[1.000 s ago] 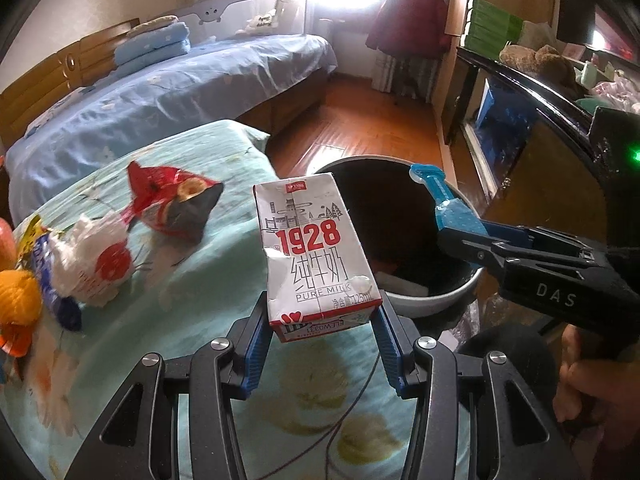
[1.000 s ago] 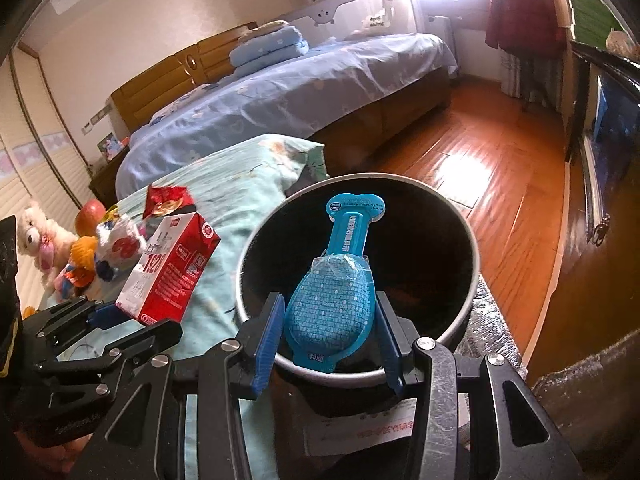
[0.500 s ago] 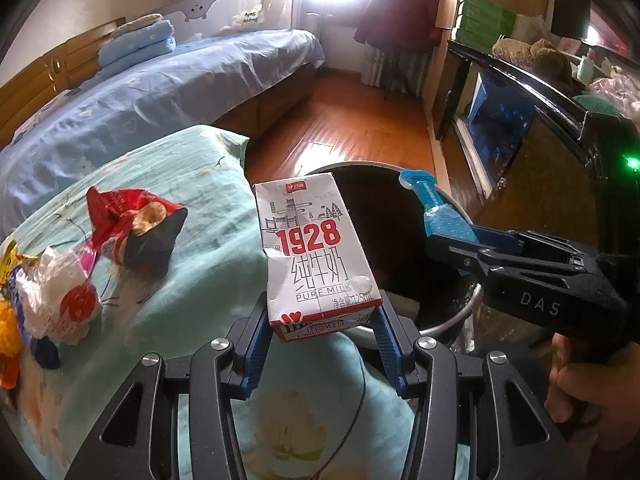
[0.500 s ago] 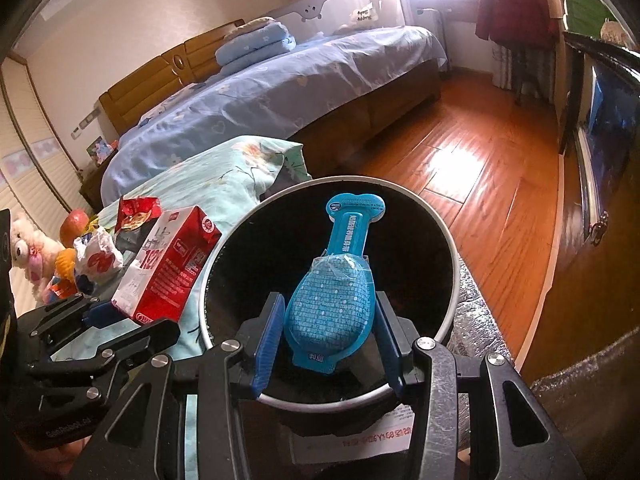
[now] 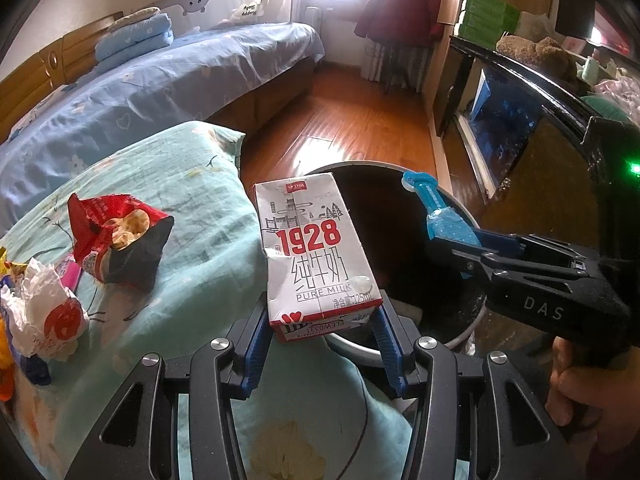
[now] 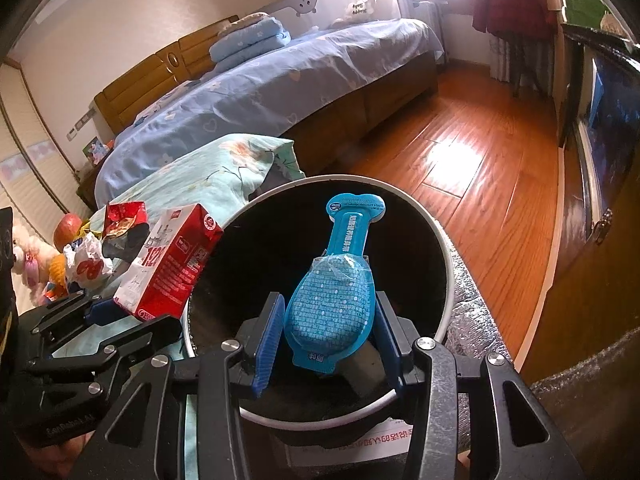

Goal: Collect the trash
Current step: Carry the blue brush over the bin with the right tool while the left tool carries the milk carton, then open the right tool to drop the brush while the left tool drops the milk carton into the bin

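My left gripper [image 5: 320, 344] is shut on a grey and red "1928" milk carton [image 5: 316, 252], held upright at the left rim of the round black trash bin [image 5: 400, 240]. The carton also shows in the right wrist view [image 6: 172, 264], beside the bin [image 6: 440, 240]. My right gripper [image 6: 328, 340] is shut on a blue plastic blister pack [image 6: 336, 296] and holds it over the bin's opening. The pack [image 5: 444, 220] and the right gripper [image 5: 460, 256] show at right in the left wrist view.
A red snack bag [image 5: 116, 240] and a crumpled white wrapper [image 5: 48, 316] lie on the teal bedding [image 5: 192, 208] left of the bin. More colourful litter and a plush toy [image 6: 28, 256] sit further left. A blue bed [image 6: 300, 76], wooden floor [image 6: 480, 152] and dark cabinet [image 5: 520, 128] surround.
Both grippers have moved closer to the bin. The carton now sits at the bin's left rim and the blue pack hangs further over the opening. Both grips are unchanged.
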Demonstrator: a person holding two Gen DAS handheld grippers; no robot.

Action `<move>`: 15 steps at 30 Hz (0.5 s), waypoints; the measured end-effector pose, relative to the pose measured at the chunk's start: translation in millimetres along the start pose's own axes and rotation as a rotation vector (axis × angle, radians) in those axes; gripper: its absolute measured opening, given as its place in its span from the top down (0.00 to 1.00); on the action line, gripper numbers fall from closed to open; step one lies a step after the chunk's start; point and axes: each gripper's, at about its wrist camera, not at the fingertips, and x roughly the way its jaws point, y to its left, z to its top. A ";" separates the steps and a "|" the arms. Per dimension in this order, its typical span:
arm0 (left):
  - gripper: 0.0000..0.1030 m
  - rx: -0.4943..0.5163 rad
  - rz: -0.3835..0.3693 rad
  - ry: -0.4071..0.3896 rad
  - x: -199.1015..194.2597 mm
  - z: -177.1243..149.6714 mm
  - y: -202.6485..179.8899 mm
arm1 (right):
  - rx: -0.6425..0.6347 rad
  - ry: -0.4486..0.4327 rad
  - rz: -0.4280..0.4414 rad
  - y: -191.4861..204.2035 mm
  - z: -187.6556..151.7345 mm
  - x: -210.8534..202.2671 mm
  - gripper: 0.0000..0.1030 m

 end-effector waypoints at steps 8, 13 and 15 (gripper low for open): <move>0.54 0.005 0.000 -0.008 -1.6 0.2 -2.8 | 0.002 0.004 0.001 -1.1 0.7 0.9 0.56; 0.50 0.006 0.004 -0.013 -4.3 0.2 -2.8 | 0.008 0.011 0.005 -0.5 1.0 1.1 0.54; 0.43 0.000 0.006 -0.016 -6.5 -1.4 -0.9 | 0.016 0.009 0.011 -1.1 1.3 0.8 0.54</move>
